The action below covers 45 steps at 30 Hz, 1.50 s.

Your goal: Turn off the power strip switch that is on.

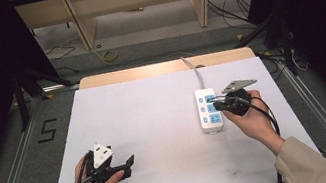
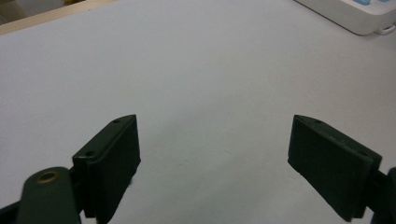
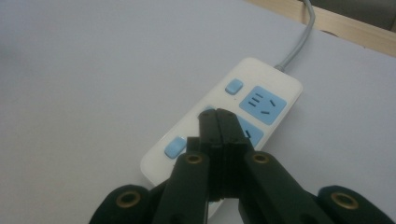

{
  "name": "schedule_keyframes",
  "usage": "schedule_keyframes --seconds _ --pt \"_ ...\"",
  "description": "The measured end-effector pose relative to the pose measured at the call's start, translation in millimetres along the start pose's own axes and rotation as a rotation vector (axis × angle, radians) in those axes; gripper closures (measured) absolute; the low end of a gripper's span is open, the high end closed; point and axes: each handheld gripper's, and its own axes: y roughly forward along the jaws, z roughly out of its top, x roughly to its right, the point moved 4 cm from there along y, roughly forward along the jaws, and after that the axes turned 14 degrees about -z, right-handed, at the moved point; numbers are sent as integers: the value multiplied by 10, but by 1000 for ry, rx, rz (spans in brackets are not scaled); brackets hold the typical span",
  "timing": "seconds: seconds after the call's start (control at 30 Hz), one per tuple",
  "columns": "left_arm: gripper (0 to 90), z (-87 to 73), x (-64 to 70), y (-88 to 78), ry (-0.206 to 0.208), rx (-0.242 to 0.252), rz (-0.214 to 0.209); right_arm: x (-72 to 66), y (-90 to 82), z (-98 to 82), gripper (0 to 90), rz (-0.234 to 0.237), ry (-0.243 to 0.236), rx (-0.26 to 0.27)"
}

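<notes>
A white power strip (image 1: 208,109) with blue sockets and blue switches lies on the white table, right of centre, its grey cable (image 1: 196,72) running to the far edge. My right gripper (image 1: 218,105) hovers over the strip's middle, jaws pressed together with nothing between them. In the right gripper view the closed tips (image 3: 217,113) sit above the middle socket of the power strip (image 3: 261,88). My left gripper (image 1: 129,164) rests near the front left of the table, jaws wide apart. The left gripper view has its fingers (image 2: 114,154) spread over bare table, with a corner of the power strip (image 2: 359,16) at the top right.
The white table top (image 1: 146,125) ends at a wooden strip (image 1: 147,70) along the far edge. Beyond it are wooden furniture legs and loose cables on the floor. Metal rails run along both sides of the table.
</notes>
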Motion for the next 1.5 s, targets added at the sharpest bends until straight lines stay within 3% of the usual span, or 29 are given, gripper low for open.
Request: schedule_keyframes --seconds 0.3,0.73,1.5 --pt "163 -1 0 6 1 -1 -2 -23 133 50 900 2 5 -20" --pt "163 4 5 17 3 -1 -3 -32 163 120 900 -1 10 -12" --pt "163 9 13 32 9 -1 -6 -71 287 180 900 -2 0 -42"
